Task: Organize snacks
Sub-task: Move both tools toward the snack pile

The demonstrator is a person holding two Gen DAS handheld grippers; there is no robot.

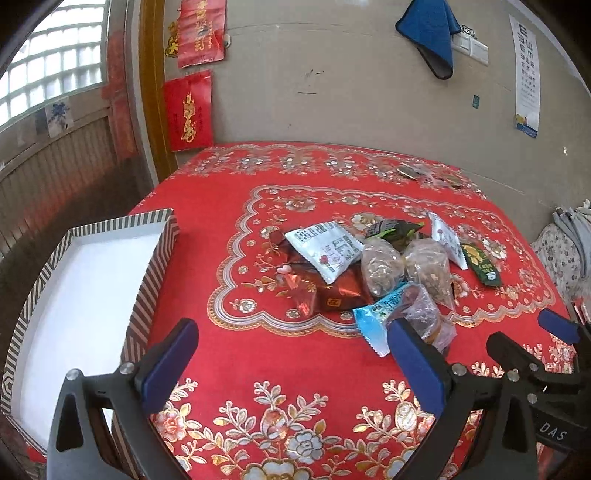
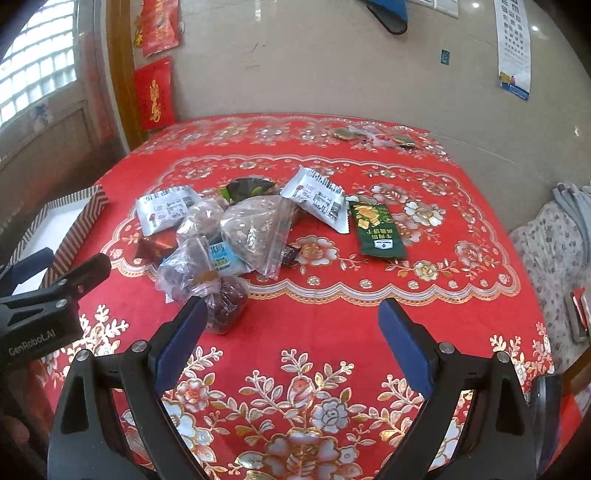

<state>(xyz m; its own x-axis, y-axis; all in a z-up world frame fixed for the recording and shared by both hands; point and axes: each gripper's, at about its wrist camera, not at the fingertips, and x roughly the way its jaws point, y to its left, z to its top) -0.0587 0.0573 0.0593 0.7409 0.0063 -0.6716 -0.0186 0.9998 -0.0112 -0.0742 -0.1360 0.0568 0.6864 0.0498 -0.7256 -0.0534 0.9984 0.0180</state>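
A heap of snack packets (image 1: 373,269) lies in the middle of the red flowered tablecloth (image 1: 295,424): white packets, clear bags of nuts, a dark red foil pack, a light blue packet and a green packet (image 2: 376,230). The heap also shows in the right wrist view (image 2: 229,236). A striped box with a white inside (image 1: 85,291) stands at the table's left edge. My left gripper (image 1: 291,350) is open and empty, above the cloth just short of the heap. My right gripper (image 2: 291,332) is open and empty, to the right of a clear bag of dark snacks (image 2: 225,302).
The table stands against a beige wall with red paper hangings (image 1: 188,110) and a blue cloth (image 1: 432,33). A few small wrappers (image 1: 428,173) lie at the table's far right. A flowered cushion (image 2: 550,258) sits beyond the right edge.
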